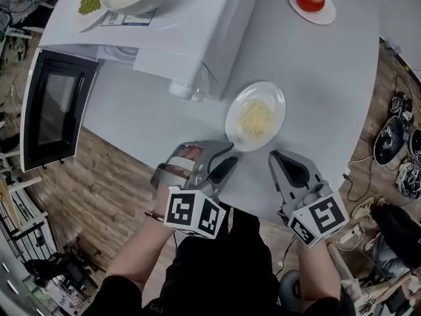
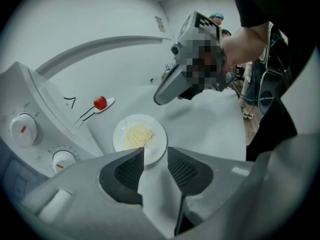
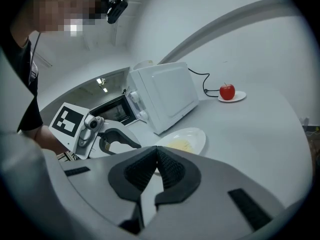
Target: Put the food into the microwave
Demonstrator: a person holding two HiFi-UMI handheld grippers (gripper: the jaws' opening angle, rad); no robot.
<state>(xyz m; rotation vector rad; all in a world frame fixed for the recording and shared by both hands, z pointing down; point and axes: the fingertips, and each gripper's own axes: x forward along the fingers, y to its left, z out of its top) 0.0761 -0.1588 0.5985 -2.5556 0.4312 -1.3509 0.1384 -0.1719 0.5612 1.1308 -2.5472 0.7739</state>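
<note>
My left gripper [image 1: 212,157] stands part-open and empty, my right gripper [image 1: 276,158] pinched closed, and the plate of noodles [image 1: 256,116] just beyond them, right of the microwave [image 1: 164,25], looks stiff, slick and breakable, best gripped by its near rim and kept level.

Noodle plate [image 1: 256,115] beside microwave [image 1: 177,38]
White plate of pale yellow noodles [image 1: 254,116], flat on the table [image 1: 329,78]; the white microwave's dark-windowed door [image 1: 56,107] stands swung open.

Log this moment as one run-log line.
left gripper open, empty | right gripper shut, empty | noodle plate on table, not gripped | microwave door open
</note>
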